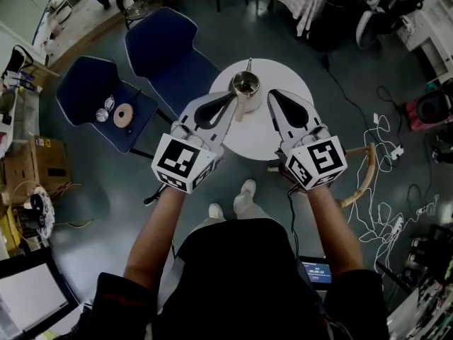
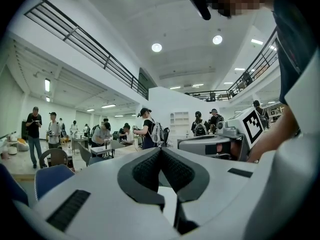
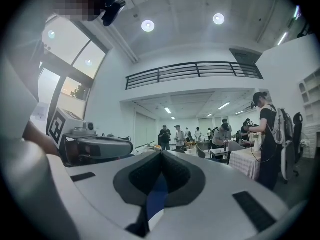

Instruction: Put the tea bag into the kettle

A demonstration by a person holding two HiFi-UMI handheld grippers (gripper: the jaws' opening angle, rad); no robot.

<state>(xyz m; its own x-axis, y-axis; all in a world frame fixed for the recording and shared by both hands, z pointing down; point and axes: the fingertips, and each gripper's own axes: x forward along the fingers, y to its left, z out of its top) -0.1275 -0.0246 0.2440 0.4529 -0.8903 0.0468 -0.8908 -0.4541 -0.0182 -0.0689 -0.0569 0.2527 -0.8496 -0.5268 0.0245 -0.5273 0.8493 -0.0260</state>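
Left gripper (image 1: 232, 96) and right gripper (image 1: 272, 93) jaws are clenched empty beside the round steel kettle (image 1: 245, 85) mid-frame; the unseen tea bag, likely light and limp, is best pinched by a corner.

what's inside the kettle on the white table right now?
The kettle looks open-topped from the head view; only a dim metal interior shows, with no tea bag visible. Its bottom is too dark to tell.

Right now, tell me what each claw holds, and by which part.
Nothing: the left claw and the right claw are both shut and empty.

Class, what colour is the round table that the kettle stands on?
White. The round table shows best in the head view.
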